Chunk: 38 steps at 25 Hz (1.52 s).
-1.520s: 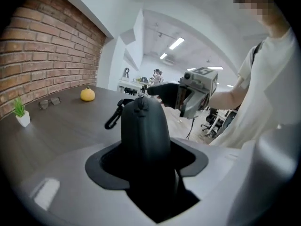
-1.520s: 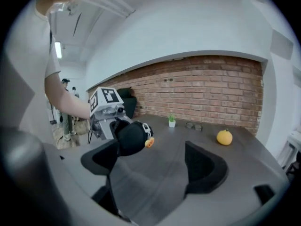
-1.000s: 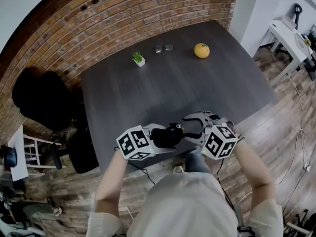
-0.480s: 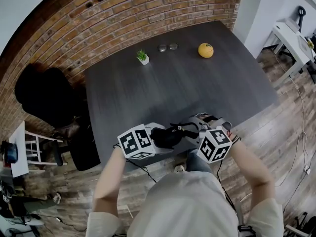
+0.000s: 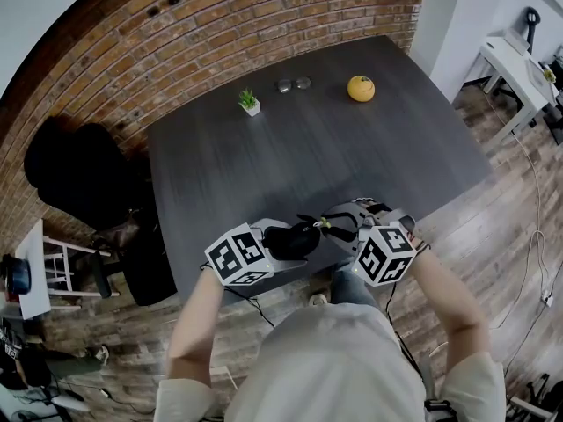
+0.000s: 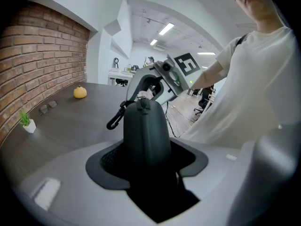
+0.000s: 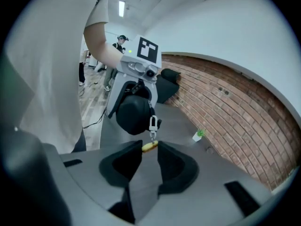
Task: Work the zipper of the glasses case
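L gripper [image 6: 148, 160] clamps black glasses case [image 6: 146, 126] upright; R gripper [image 6: 142, 94] at case top; orange [image 6: 80, 92], plant [image 6: 27, 122] left of case on surface [image 6: 70, 126].

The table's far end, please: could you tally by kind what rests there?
Potted plant: 1
Orange fruit: 1
Small grey round pieces: 2
Total: 4

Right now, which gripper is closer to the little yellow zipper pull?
Right. The right gripper pinches the yellow zipper pull between its jaw tips; the left gripper holds the glasses case by its other end, away from the pull.
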{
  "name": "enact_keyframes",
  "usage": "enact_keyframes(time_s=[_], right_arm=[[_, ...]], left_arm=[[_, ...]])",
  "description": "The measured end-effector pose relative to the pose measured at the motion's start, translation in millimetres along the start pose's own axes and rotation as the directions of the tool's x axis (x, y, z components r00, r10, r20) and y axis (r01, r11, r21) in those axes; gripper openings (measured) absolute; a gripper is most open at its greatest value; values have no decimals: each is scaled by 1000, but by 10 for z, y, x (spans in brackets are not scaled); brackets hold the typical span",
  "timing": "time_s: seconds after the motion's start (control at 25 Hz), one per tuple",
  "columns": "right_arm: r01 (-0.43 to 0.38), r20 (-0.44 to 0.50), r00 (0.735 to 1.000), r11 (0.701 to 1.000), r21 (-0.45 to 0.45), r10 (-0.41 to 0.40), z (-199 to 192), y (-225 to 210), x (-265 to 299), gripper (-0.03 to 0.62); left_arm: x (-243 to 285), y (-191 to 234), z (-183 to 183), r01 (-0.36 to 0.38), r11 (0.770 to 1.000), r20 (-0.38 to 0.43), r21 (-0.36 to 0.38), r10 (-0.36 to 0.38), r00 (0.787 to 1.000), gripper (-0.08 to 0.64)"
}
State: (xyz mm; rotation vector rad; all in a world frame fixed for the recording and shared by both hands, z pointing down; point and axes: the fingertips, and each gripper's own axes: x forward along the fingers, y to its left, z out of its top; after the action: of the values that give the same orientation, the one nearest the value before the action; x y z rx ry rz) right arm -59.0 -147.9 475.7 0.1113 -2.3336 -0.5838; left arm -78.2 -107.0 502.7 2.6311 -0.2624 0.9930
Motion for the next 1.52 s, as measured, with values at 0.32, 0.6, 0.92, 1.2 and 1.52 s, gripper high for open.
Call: enact_keyframes(time_s=[0.32,0.6,0.92,1.2,1.52], right_arm=[[127,-30,991,992,-16,-128,23,-232,-181,97],[199,-18,980,979,-45,-200,168,-394,-384,34],[216,-54,974,972,-98,-221,136,-488,-429,34],[211,-46,976,976,-62,-214,119,-489,-416,34],[199,-34,979,980,1,-199,96,-367,-364,34]], left_arm=[[-88,189,250,-131,985,229,-110,153,961,256],[-189,201,463,-107,973,403,-202,183,897,252],[-352,249,507,-84,955,518,-284,226,825,249],[-513,219,619,-38,952,605,-304,223,765,248],[-718,236,750,19,937,682,-348,239,691,249]])
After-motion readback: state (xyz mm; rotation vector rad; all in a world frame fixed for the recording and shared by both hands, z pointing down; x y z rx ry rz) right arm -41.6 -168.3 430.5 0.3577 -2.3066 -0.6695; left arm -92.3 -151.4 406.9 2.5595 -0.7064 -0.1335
